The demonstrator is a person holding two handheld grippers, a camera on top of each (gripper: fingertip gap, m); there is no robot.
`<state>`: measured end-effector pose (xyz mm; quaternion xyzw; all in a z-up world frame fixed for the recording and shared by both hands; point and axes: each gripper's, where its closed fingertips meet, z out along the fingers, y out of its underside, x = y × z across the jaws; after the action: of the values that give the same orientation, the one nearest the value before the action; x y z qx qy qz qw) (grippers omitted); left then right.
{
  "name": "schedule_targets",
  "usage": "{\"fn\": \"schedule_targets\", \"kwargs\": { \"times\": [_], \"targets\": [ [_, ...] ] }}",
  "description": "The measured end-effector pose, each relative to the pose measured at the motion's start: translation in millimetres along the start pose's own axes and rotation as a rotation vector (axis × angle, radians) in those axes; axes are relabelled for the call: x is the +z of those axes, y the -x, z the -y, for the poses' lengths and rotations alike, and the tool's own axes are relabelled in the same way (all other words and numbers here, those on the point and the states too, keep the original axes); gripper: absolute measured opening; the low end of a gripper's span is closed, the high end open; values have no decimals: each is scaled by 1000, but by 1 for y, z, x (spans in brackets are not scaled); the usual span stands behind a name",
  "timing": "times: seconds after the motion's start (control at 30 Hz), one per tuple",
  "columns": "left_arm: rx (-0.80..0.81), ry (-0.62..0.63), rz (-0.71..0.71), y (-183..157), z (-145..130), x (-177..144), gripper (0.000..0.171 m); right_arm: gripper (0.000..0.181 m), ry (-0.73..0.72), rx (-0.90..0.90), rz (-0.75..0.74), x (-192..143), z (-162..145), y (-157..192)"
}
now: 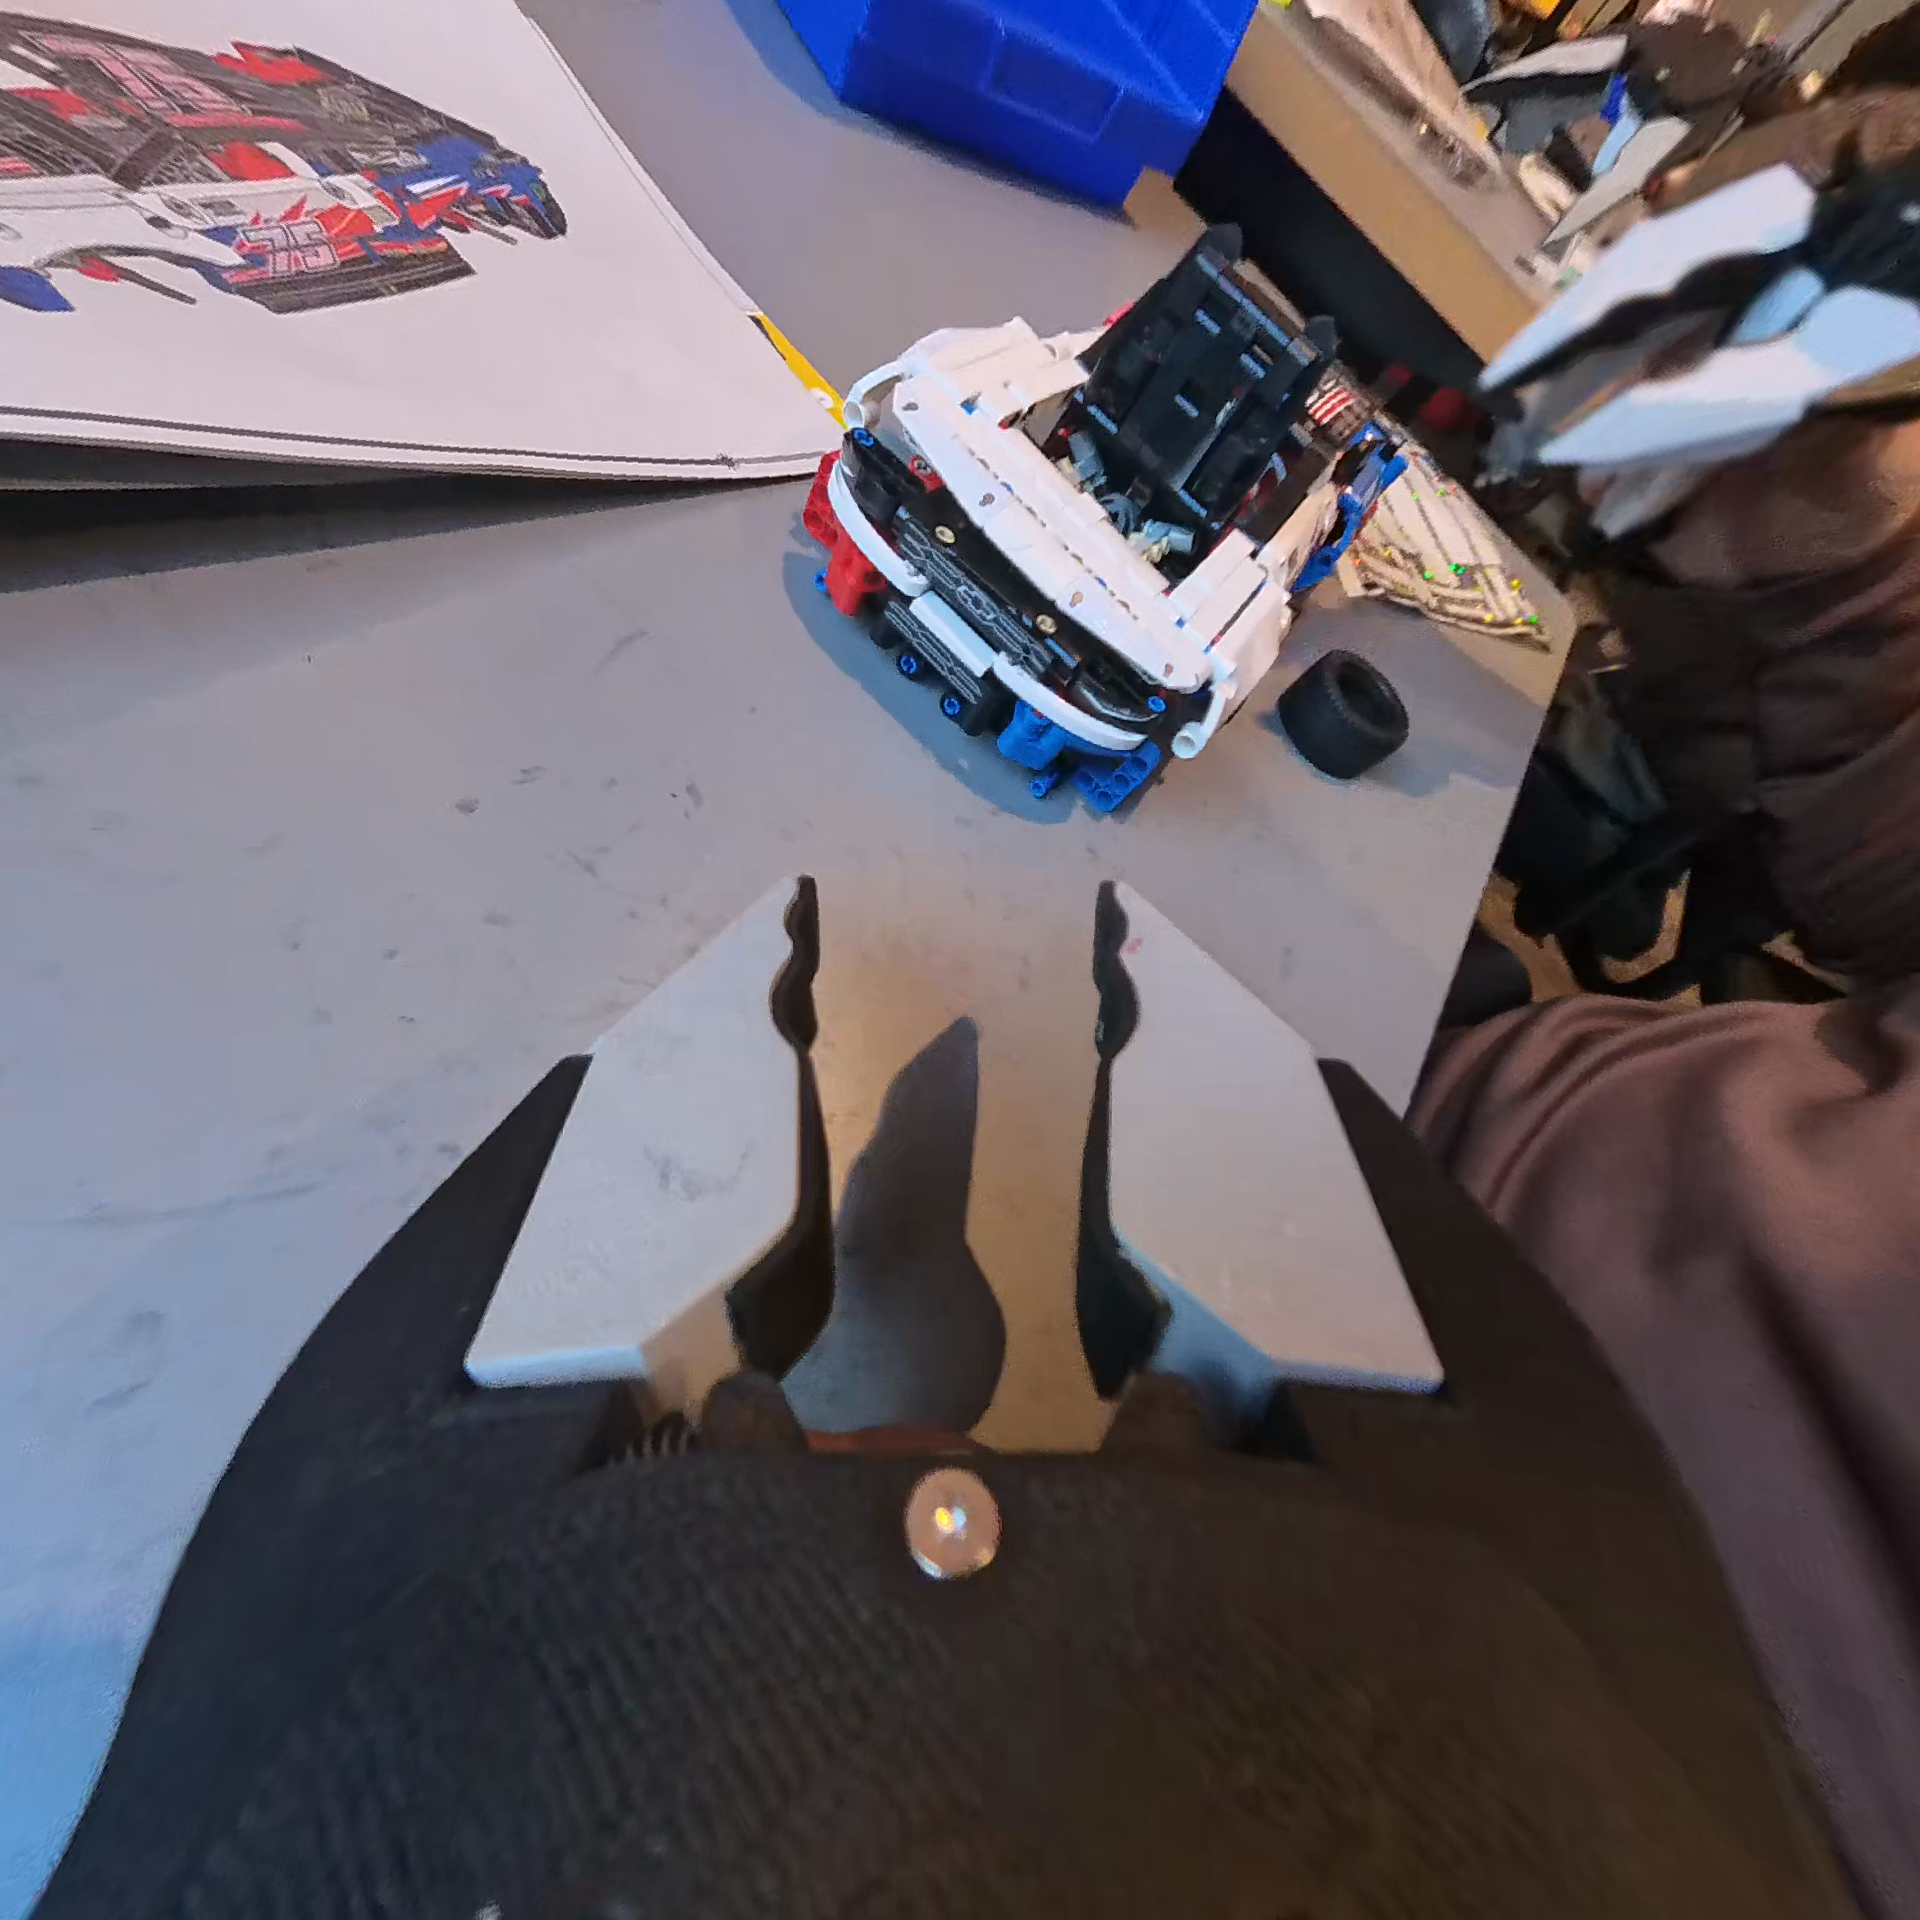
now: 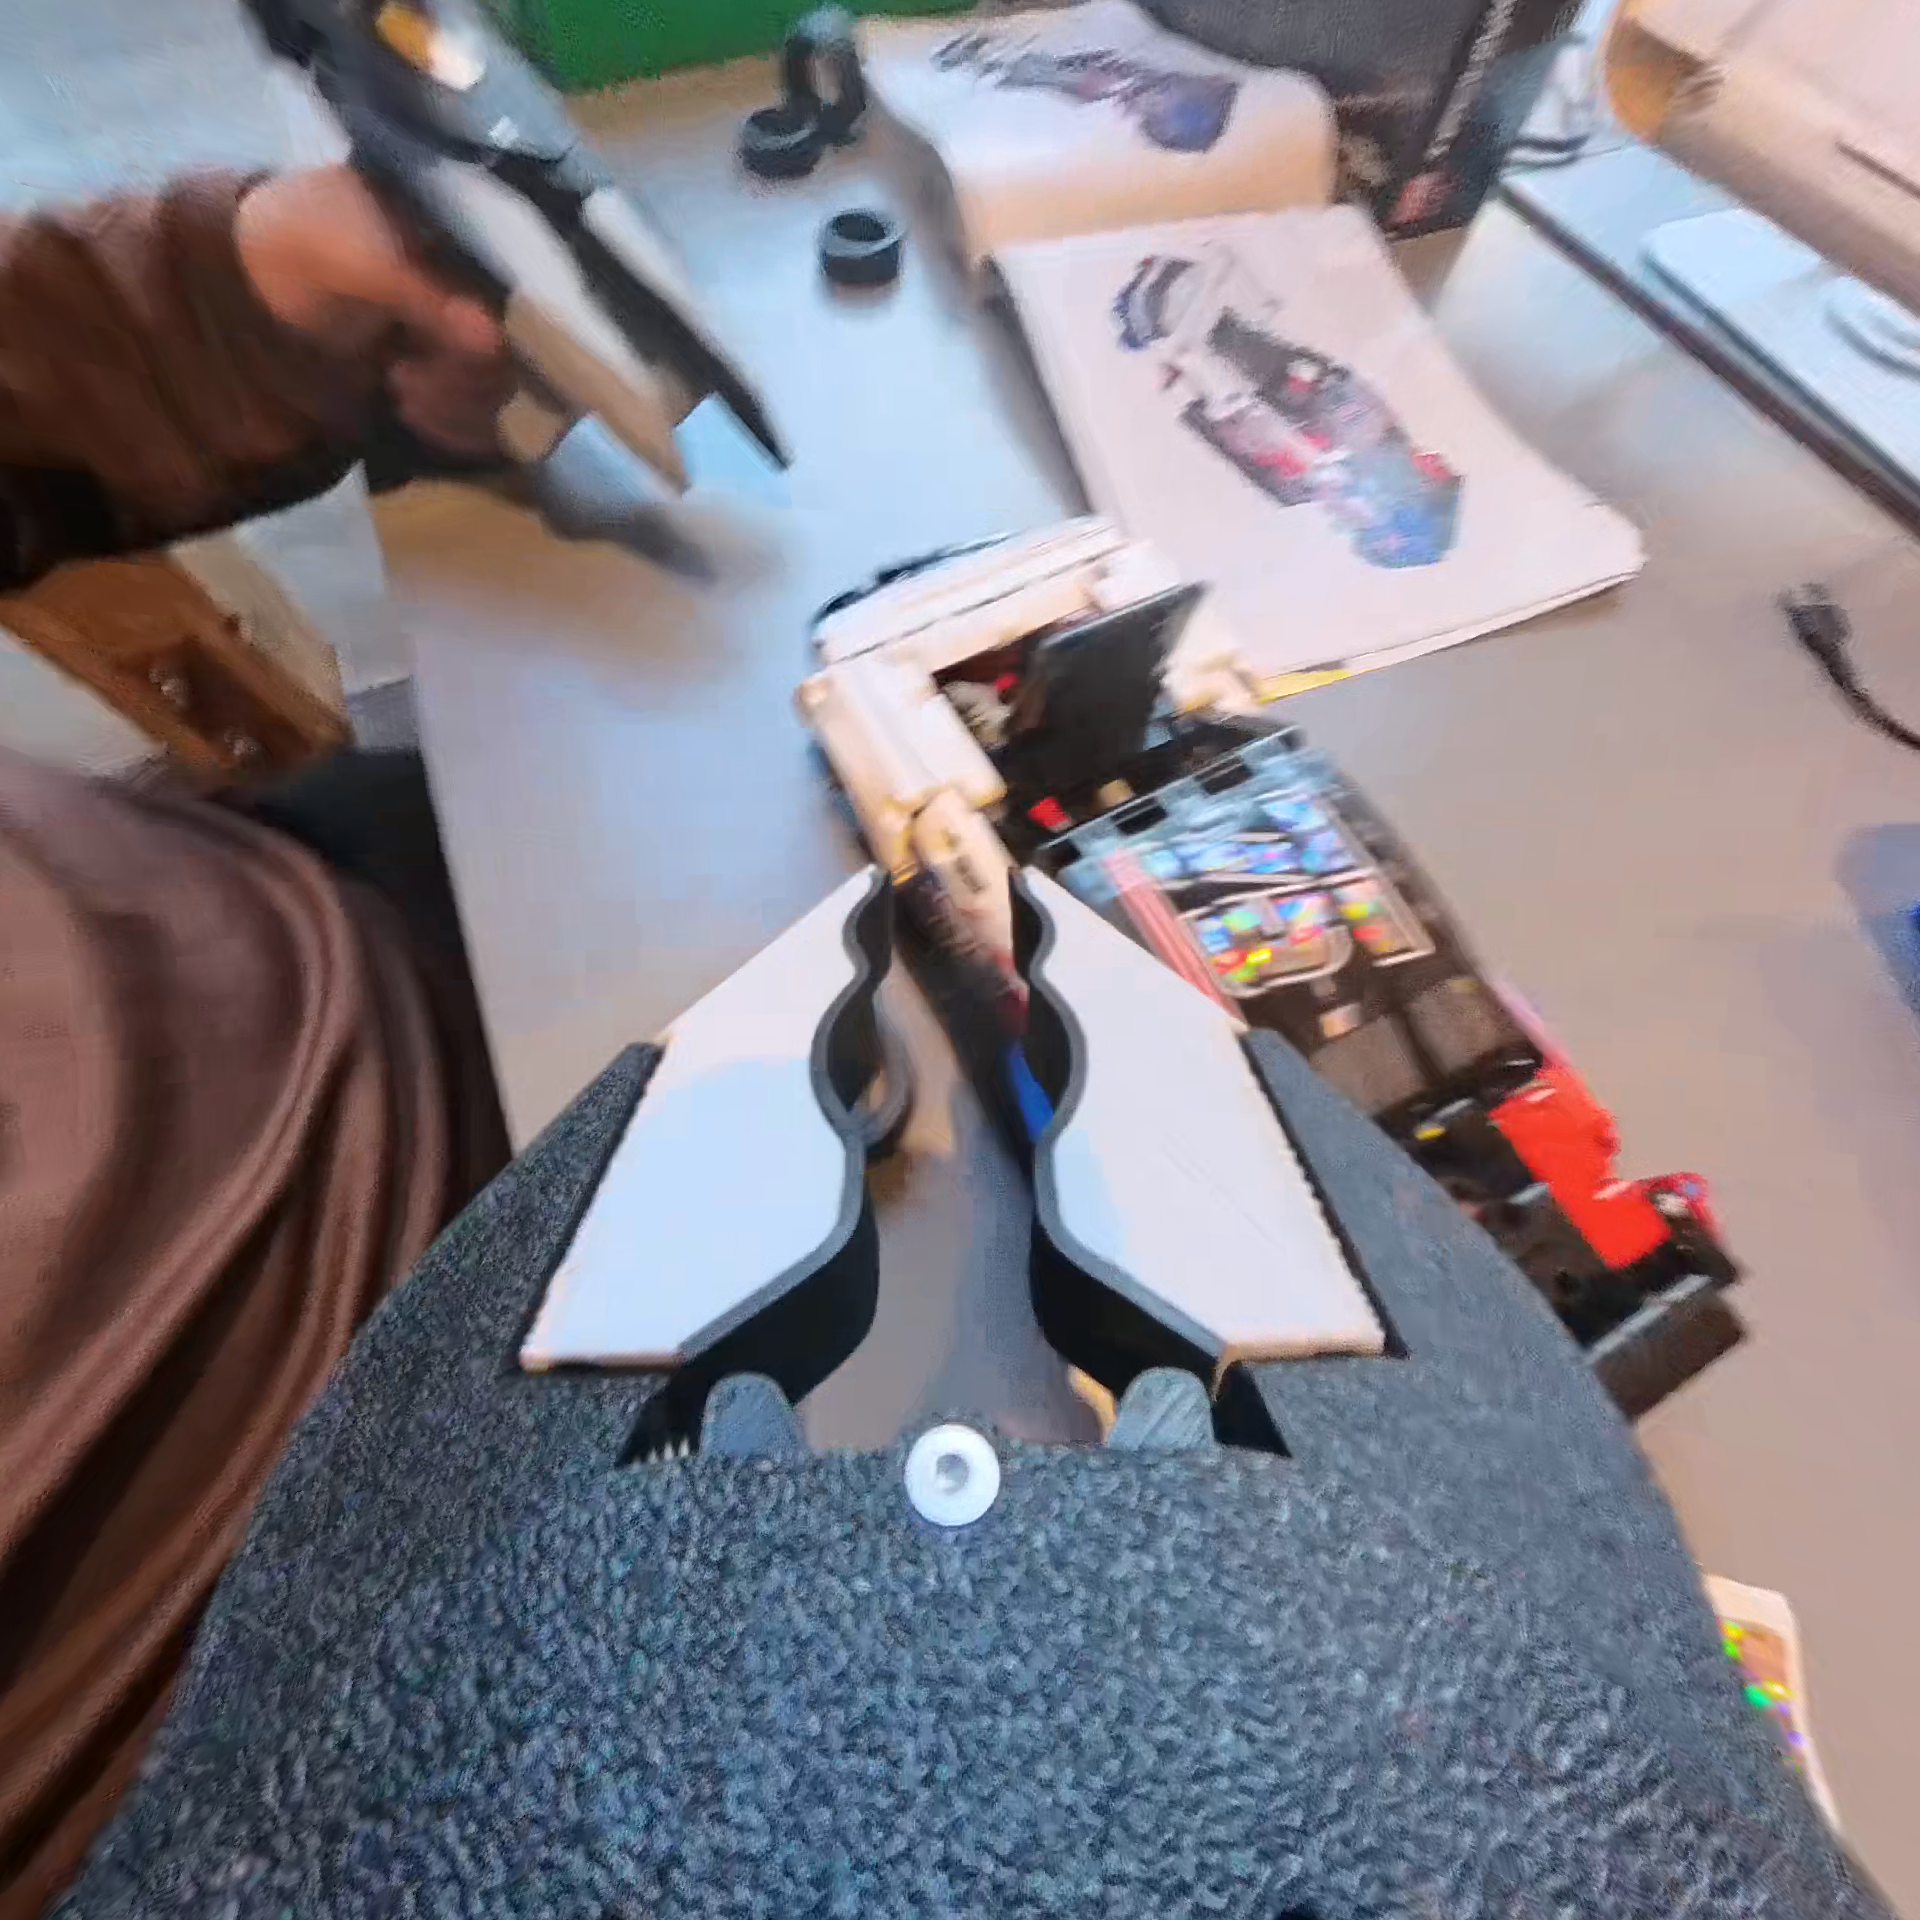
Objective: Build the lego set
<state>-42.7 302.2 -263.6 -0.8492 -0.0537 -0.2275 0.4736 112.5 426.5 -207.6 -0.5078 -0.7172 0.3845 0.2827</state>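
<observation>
Car body [image 1: 1081,540] mostly built, no wheels on; loose tire [image 1: 1342,713] at its 3 o'clock. L gripper [image 1: 954,904] and R gripper [image 2: 951,883] both spread, empty.

Counts, both wrist views together:
- Lego car [image 1: 1070,551], part-built — 1.
- Loose black tyres — 1 beside the car [image 1: 1343,714]; in the right wrist view, 1 farther off [image 2: 862,247], plus a blurred stack [image 2: 805,104], number unclear.
- Instruction booklets — 1 open [image 2: 1320,436], 1 behind it [image 2: 1091,114].
- Blue bin [image 1: 1029,83] — 1.
- Grippers — 2.
</observation>
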Motion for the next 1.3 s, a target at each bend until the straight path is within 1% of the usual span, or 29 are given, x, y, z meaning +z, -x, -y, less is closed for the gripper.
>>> {"fn": "schedule_targets", "kwargs": {
  "times": [0.1, 0.17, 0.23, 0.3, 0.37, 0.43, 0.5, 0.6, 0.67, 0.7, 0.73, 0.77, 0.8, 0.87, 0.93, 1.03, 1.17, 1.3],
  "targets": [
    [-34, -41, -31, 0, 5, -4, 49, 23, -18, 74, -61, 7, 19, -36],
    [-35, -89, -44, -1, 10, -9, 45, 25, -23, 113, -42, 18, 28, -46],
    [-26, -127, -53, -3, 15, -14, 43, 26, -35, 135, -1, 29, 36, -47],
    [-23, -147, -54, -4, 17, -16, 43, 26, -20, 149, 10, 41, 36, -50],
    [-36, -143, -64, -3, 16, -16, 43, 25, 3, 162, 58, 51, 35, -45],
    [-59, -133, -77, -2, 16, -14, 43, 20, 1, 152, 100, 58, 41, -38],
    [-78, -134, -92, -2, 16, -14, 43, 21, 19, 120, 113, 66, 45, -34],
    [-82, -137, -102, -2, 17, -14, 43, 21, 82, 129, 175, 84, 47, -25],
    [-85, -132, -102, -2, 16, -13, 43, 21, 175, 154, 217, 99, 41, -17],
    [-87, -130, -104, -2, 16, -13, 43, 16, 254, 152, 221, 108, 33, -15],
    [-90, -128, -106, -2, 16, -13, 43, 0, 320, 130, 222, 114, 26, -13],
    [-93, -128, -108, -2, 16, -13, 43, 0, 348, 105, 213, 117, 25, -13],
    [-95, -129, -109, -2, 16, -13, 43, 6, 362, 85, 193, 117, 28, -15],
    [-96, -134, -109, -2, 16, -14, 43, 25, 367, 53, 160, 109, 35, -19],
    [-93, -137, -109, -2, 17, -14, 43, 27, 311, 49, 158, 91, 49, -18],
    [-95, -126, -109, -2, 16, -13, 44, 26, 236, 51, 59, 57, 59, -36],
    [-88, -125, -105, -2, 16, -12, 43, 26, 128, 101, -127, 6, 49, -75],
    [-83, -140, -89, -1, 18, -13, 43, 26, -16, 270, -158, -34, 22, -96]
  ]
}}
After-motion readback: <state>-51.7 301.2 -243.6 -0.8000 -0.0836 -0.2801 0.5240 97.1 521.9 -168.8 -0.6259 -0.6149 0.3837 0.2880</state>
